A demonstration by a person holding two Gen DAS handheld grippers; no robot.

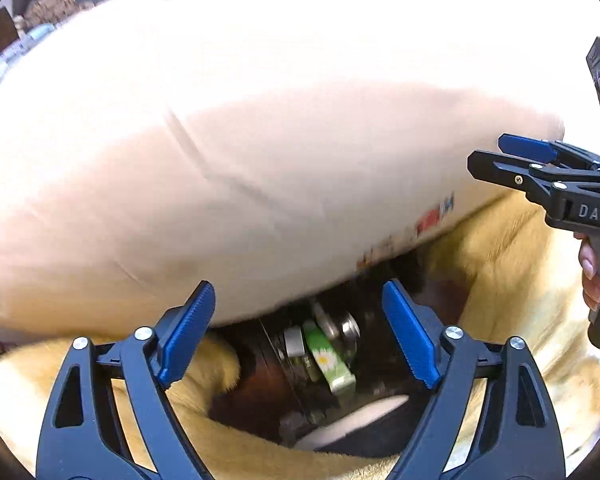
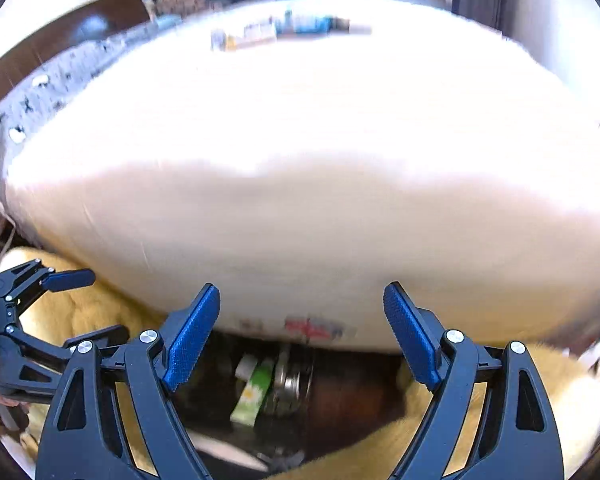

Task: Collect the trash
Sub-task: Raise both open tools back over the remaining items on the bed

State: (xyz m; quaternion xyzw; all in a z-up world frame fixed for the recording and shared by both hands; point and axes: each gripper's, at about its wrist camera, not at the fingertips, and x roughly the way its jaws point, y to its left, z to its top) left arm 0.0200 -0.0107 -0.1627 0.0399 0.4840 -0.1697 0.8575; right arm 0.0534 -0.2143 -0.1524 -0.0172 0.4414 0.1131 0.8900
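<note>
A dark opening between yellow fleece holds trash: a green carton with a daisy print (image 1: 330, 358) (image 2: 254, 394) and metal cans (image 1: 342, 330) (image 2: 294, 380) beside it. My left gripper (image 1: 298, 334) is open and empty, its fingers either side of the opening just above the carton. My right gripper (image 2: 302, 332) is open and empty, also above the opening. The right gripper shows at the right of the left wrist view (image 1: 512, 156); the left gripper shows at the left edge of the right wrist view (image 2: 68, 304).
A large white mattress (image 1: 260, 140) (image 2: 300, 180) fills the space ahead, with small packages (image 2: 280, 32) far across it. A yellow fleece blanket (image 1: 496, 264) (image 2: 84, 308) surrounds the opening. A white curved object (image 1: 356, 416) lies at the near side of the opening.
</note>
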